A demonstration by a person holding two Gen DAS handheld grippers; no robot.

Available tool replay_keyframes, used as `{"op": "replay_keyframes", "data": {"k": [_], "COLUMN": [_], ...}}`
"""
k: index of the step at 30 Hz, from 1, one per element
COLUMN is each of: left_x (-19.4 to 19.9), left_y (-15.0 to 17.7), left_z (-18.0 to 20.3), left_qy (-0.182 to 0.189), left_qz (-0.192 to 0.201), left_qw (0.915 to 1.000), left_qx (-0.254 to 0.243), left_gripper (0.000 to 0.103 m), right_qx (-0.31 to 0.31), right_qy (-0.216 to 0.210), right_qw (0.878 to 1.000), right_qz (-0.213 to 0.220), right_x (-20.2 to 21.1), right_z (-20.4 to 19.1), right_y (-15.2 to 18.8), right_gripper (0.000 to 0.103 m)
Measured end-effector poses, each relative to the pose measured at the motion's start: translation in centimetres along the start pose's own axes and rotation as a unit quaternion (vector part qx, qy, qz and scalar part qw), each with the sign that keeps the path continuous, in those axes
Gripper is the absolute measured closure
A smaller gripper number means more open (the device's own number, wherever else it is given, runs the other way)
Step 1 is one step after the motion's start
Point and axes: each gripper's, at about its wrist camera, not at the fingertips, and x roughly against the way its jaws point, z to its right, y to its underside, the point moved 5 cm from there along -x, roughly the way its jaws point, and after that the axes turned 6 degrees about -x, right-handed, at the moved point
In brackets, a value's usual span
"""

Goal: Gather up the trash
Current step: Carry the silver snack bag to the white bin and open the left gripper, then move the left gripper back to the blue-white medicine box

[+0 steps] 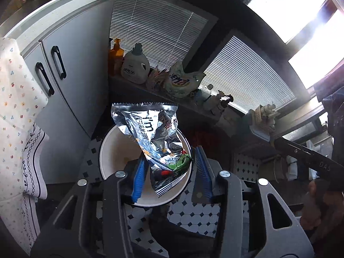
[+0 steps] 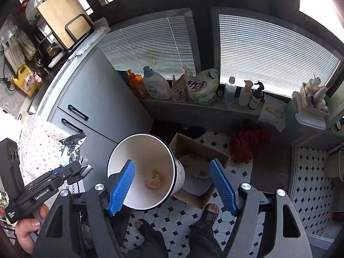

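Note:
A crumpled silver foil snack wrapper [image 1: 150,126] hangs between the blue pads of my left gripper [image 1: 171,173]. The jaws stand apart and neither pad visibly presses on it. Behind it shows the mouth of a white paper cup [image 1: 116,150]. In the right wrist view the cup [image 2: 150,157] is tilted with its mouth towards the camera and an orange-brown smear inside. It sits between the wide-apart fingers of my right gripper [image 2: 172,187]. The left pad [image 2: 121,189] overlaps its rim and the right pad [image 2: 223,185] is clear of it. What bears the cup I cannot tell. An open cardboard box [image 2: 200,148] lies beneath on the floor.
A grey cabinet [image 2: 96,99] stands at the left, with a floral cloth [image 1: 15,107] draped beside it. Detergent bottles and bags [image 2: 157,86] line the window ledge. A red cloth [image 2: 247,142] lies on the black-and-white tiled floor [image 2: 176,217]. The person's sandalled foot [image 2: 211,208] is below the box.

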Motion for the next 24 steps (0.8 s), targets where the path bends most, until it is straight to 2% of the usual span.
{"op": "replay_keyframes", "data": {"k": [1, 4, 8, 14, 21, 24], "left_x": [0.4, 1.9, 4.4, 9.8, 16.7, 19.9], "left_y": [-0.2, -0.6, -0.8, -0.4, 1.7, 3.0], "left_z": [0.1, 0.0, -1.7, -5.8, -10.9, -13.5], "left_qy": [0.002, 0.004, -0.020, -0.076, -0.124, -0.155], "left_qz": [0.008, 0.027, 0.043, 0.079, 0.123, 0.144], "left_qw": [1.0000, 0.9996, 0.9988, 0.9933, 0.9815, 0.9727], "left_qx": [0.002, -0.001, 0.009, 0.037, 0.078, 0.097], "left_gripper": [0.033, 0.021, 0.018, 0.015, 0.011, 0.007], "right_qx": [-0.003, -0.005, -0.001, 0.034, 0.098, 0.127], "right_qy": [0.000, -0.002, -0.015, -0.051, -0.097, -0.114], "right_qw": [1.000, 1.000, 1.000, 0.998, 0.990, 0.985], "right_qz": [0.001, 0.008, 0.017, 0.029, 0.033, 0.031], "right_x": [0.1, 0.5, 0.7, 1.1, 1.9, 2.2], "right_z": [0.1, -0.2, -2.2, -8.3, -17.0, -20.8], "right_y": [0.0, -0.1, -0.3, -0.4, 1.0, 1.9], "right_gripper": [0.030, 0.023, 0.015, 0.010, 0.008, 0.008]}}
